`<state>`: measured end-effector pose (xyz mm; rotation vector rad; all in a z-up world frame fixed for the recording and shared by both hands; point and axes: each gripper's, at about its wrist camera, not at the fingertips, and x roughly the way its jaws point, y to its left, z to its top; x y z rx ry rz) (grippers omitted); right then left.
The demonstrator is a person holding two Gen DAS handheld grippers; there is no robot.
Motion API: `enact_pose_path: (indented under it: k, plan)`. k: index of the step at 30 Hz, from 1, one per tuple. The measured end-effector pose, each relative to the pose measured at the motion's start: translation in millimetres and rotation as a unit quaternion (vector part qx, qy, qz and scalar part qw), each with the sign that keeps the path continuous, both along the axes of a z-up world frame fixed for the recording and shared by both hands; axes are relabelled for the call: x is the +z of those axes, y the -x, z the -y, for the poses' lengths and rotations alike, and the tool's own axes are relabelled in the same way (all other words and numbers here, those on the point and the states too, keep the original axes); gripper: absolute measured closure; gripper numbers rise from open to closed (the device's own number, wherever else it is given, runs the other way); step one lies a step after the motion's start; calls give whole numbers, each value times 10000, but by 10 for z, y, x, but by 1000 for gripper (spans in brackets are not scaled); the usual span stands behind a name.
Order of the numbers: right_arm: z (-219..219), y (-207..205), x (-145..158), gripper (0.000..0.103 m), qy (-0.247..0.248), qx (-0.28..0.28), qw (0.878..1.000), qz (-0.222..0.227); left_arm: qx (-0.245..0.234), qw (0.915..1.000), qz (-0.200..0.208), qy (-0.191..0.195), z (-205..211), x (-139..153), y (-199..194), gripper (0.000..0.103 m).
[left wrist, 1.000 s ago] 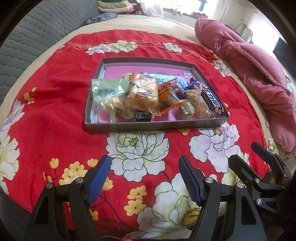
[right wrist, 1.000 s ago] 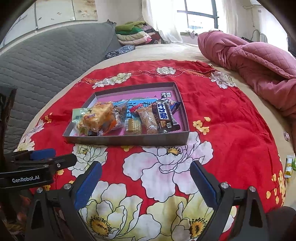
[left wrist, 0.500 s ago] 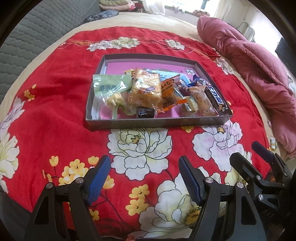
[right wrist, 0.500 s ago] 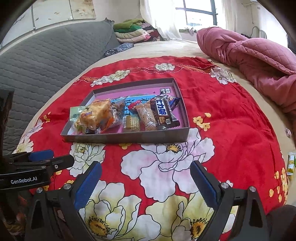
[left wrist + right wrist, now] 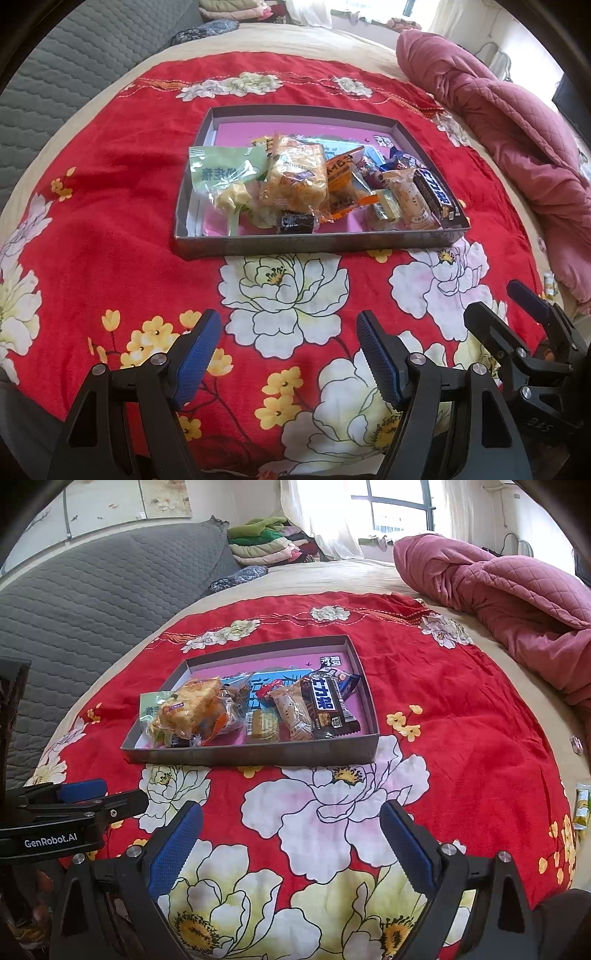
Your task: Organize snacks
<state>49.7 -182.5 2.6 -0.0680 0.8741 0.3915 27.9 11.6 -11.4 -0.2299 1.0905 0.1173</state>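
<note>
I see a big red blanket [image 5: 461, 716] with white and yellow flowers spread over a bed. Under it is a tan sheet [image 5: 332, 576] that shows along the far edge of the bed. A pink quilt [image 5: 517, 602] lies bunched up at the far right corner. A gray padded headboard [image 5: 92, 590] runs along the left edge. Past it, at the far left corner, I see a pile of folded clothes [image 5: 266, 542] in green, cream and pink. Behind that is a window [image 5: 399, 506] with a white curtain [image 5: 317, 513], and bright light comes in.
</note>
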Motion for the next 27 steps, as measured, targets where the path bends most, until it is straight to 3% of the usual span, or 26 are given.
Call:
enact_pose_path:
  k: [27]
  plan:
    - [-6, 1, -1, 6, -10, 7, 10000, -3, 86, 9999, -80, -114, -20, -23, -16, 26]
